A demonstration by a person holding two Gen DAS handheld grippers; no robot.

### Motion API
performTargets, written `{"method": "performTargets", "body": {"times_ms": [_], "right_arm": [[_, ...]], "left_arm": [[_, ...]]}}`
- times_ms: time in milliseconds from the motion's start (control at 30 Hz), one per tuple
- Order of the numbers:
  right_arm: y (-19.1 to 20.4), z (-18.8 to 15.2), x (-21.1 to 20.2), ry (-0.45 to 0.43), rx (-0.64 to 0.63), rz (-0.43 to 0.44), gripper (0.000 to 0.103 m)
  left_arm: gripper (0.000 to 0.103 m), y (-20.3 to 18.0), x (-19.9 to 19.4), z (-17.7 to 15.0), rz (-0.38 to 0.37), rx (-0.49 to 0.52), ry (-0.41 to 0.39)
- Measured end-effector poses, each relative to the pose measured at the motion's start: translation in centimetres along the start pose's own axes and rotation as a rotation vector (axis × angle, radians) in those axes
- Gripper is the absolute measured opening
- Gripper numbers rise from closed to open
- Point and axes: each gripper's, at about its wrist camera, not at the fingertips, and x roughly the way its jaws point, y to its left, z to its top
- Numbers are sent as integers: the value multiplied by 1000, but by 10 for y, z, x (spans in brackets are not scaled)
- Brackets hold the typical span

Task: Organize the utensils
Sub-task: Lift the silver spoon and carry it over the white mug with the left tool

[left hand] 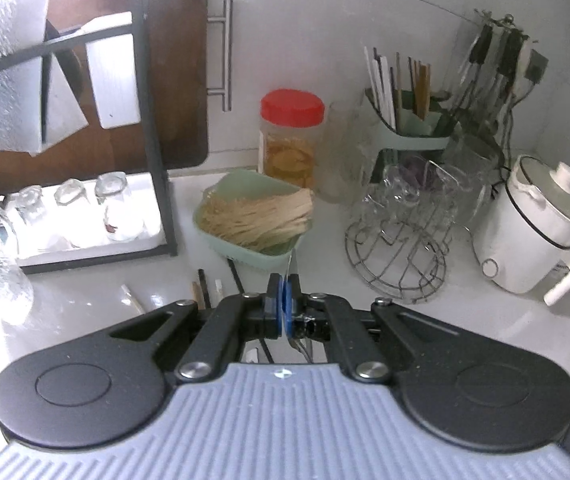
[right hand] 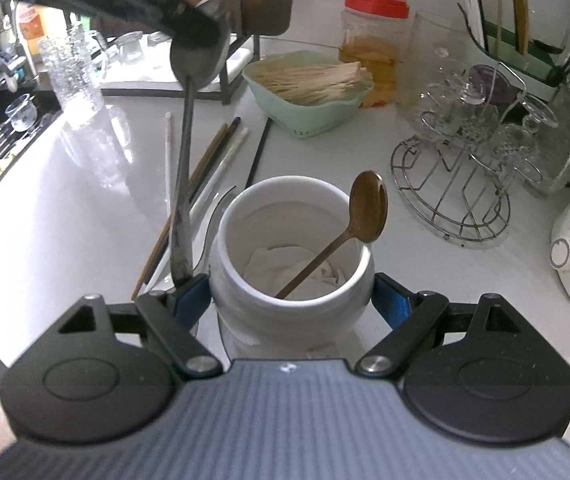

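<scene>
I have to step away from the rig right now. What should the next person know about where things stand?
Left hand-held gripper: shut on a steel spoon, which hangs handle-down beside the white ceramic jar.
Right hand-held gripper: clamped around that jar, steadying it on the white counter.
Done: one bronze spoon already stands in the jar, bowl up.
Left: drop the steel spoon into the jar, then sort the loose chopsticks lying on the counter behind the jar. A green chopstick holder stands at the back right.
</scene>
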Motion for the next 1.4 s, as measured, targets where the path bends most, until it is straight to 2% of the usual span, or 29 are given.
{"method": "performTargets", "body": {"times_ms": [467, 867, 1100, 1233, 1300, 1400], "right_arm": [[-3, 1, 1, -13, -62, 49, 89], [-4, -2, -1, -30, -73, 64, 89], [-6, -4, -2, -40, -70, 73, 89], [-6, -5, -3, -46, -73, 79, 89], [-7, -5, -3, -48, -72, 84, 89], [-8, -5, -3, -51, -76, 90, 89]], "left_arm": [[2, -20, -29, 28, 61, 14, -63], [2, -36, -22, 19, 25, 27, -73], [2, -43, -10, 8, 25, 48, -23], [2, -42, -7, 10, -30, -3, 81], [2, -45, -8, 10, -14, 15, 104], [2, -45, -8, 9, -30, 14, 156]]}}
